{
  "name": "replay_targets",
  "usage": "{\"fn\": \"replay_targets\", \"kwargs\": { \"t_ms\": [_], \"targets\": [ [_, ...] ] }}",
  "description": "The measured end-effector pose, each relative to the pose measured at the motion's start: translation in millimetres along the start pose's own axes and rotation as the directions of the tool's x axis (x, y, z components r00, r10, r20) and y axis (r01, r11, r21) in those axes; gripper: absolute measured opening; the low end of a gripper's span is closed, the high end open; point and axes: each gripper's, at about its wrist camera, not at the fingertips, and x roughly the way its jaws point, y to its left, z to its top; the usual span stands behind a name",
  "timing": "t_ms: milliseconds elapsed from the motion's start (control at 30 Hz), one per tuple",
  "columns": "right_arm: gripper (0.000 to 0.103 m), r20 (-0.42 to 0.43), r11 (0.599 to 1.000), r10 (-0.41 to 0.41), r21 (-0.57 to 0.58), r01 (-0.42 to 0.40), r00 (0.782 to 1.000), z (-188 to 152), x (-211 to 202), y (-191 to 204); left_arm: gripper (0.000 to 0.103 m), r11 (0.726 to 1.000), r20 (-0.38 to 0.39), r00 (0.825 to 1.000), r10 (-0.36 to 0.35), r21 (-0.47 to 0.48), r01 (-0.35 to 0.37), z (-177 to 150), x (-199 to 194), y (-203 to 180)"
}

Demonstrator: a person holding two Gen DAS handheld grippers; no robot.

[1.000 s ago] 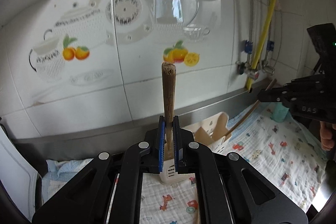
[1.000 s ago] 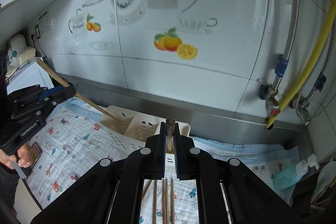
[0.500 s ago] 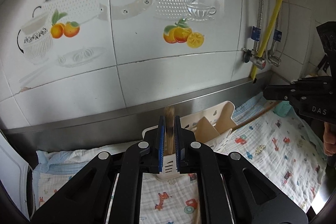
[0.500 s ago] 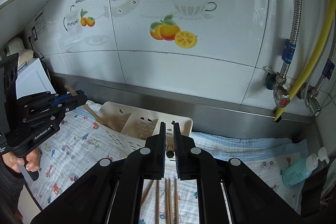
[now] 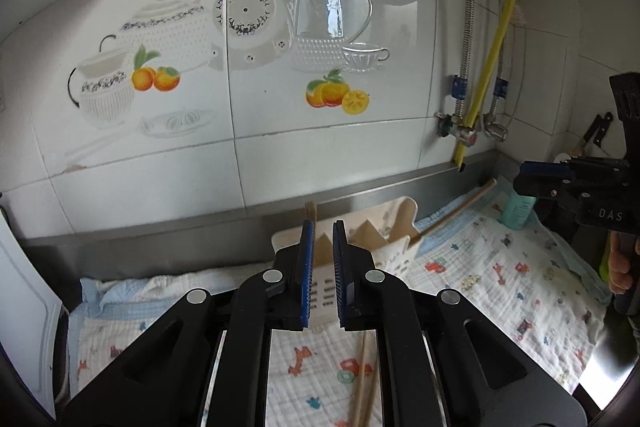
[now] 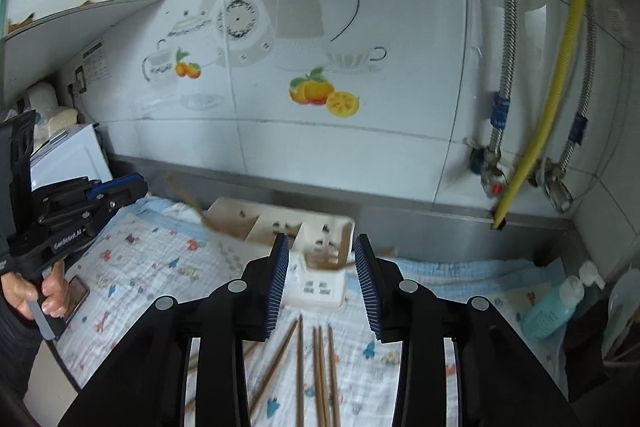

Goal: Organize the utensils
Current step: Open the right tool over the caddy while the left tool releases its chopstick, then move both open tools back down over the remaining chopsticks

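A cream plastic utensil holder [image 5: 400, 215] [image 6: 276, 223] stands on a printed cloth by the tiled wall. My left gripper [image 5: 322, 239] sits just in front of it, jaws a narrow gap apart with nothing between them. One brown chopstick tip [image 5: 310, 211] pokes up from the holder behind its left finger. Another chopstick [image 5: 456, 207] leans out to the right. My right gripper [image 6: 321, 239] is opening, and its jaws are empty over the holder. Several loose chopsticks [image 6: 316, 367] lie on the cloth below it. Each gripper shows in the other's view: the right gripper [image 5: 560, 183] and the left gripper [image 6: 100, 195].
A teal pump bottle [image 6: 552, 311] stands at the right corner. A yellow hose [image 6: 552, 87] and steel hoses run down the wall to valves. A white appliance [image 6: 68, 159] stands at the left end. A person's hand [image 6: 24, 291] holds the left gripper's handle.
Both grippers held a chopstick upright a second ago. Both jaws have parted, the sticks have dropped into the holder, and both grippers have drawn back from the wall.
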Motion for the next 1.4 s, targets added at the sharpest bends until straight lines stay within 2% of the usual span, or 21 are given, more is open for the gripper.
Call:
{"fn": "replay_targets", "kwargs": {
  "t_ms": [333,400,433,567,733,1000,1100,1200,1400],
  "targets": [
    [0.034,-0.072,1.0,-0.013,-0.006,0.013,0.997,-91.2,-17.9,6.1,0.012,0.998,-0.09,0.995,-0.054,-0.041,0.05,-71.9,-17.8,1.7],
    [0.034,-0.099,1.0,-0.017,-0.001,0.017,0.995,-111.0,-15.9,5.8,0.039,0.997,-0.111,0.992,-0.057,-0.052,0.051,-87.7,-17.3,2.0],
    [0.034,-0.115,1.0,-0.02,0.001,0.02,0.993,-122.2,-14.5,5.2,0.04,0.997,-0.118,0.992,-0.054,-0.053,0.048,-97.1,-17.8,2.2],
    [0.034,-0.16,0.999,-0.023,0.035,0.029,0.987,-155.9,-9.6,0.1,0.04,0.993,-0.159,0.984,-0.079,-0.095,0.064,-123.9,-14.9,6.9],
    [0.034,-0.198,0.997,-0.042,0.056,0.055,0.979,-185.7,-3.9,-6.6,0.036,0.993,-0.227,0.969,-0.101,-0.083,0.084,-153.2,-5.8,3.6],
    [0.032,-0.234,0.995,-0.044,0.074,0.063,0.971,-206.4,5.4,-10.0,0.035,0.993,-0.312,0.943,-0.115,-0.027,0.112,-182.6,15.0,-12.0],
    [0.031,-0.24,0.995,-0.042,0.08,0.063,0.97,-210.6,7.0,-10.4,0.024,0.993,-0.337,0.934,-0.116,-0.023,0.115,-188.2,23.0,-13.3],
    [0.031,-0.246,0.994,-0.041,0.085,0.064,0.968,-212.8,8.6,-11.3,0.019,0.993,-0.351,0.929,-0.115,-0.039,0.108,-193.0,30.2,-9.2],
    [0.03,-0.253,0.994,-0.039,0.091,0.064,0.967,-215.4,11.5,-13.3,0.019,0.994,-0.368,0.923,-0.113,-0.038,0.106,-198.0,39.1,-8.4]
  ]
}}
